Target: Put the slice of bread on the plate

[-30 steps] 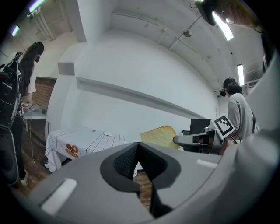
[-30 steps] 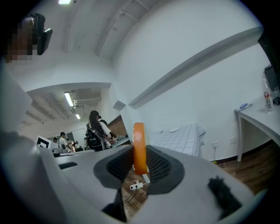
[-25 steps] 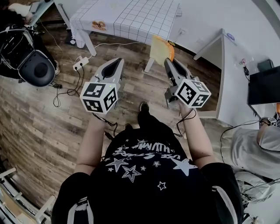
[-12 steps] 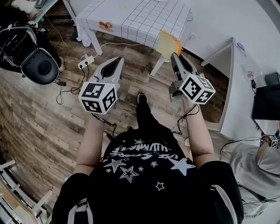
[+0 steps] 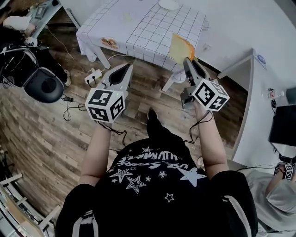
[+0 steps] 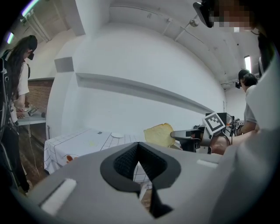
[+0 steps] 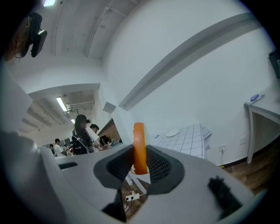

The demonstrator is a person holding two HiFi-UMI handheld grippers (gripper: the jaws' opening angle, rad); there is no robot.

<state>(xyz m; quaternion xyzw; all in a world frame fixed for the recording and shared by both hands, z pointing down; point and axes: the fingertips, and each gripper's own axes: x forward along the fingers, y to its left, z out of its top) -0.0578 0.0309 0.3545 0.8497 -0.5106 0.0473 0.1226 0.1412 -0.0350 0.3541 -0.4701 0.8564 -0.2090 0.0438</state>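
In the head view, our right gripper [image 5: 189,65] clamps the slice of bread [image 5: 181,47] upright at one o'clock, seen against the near edge of the checked table [image 5: 138,28]. The plate [image 5: 169,3] lies at twelve o'clock. Our left gripper [image 5: 124,70] points toward eleven.

In the left gripper view, its jaws meet on nothing. The bread shows at two o'clock, beyond them.

In the right gripper view, the pads [image 7: 155,166] pinch the bread edge-on. The plate sits at two o'clock on the table.
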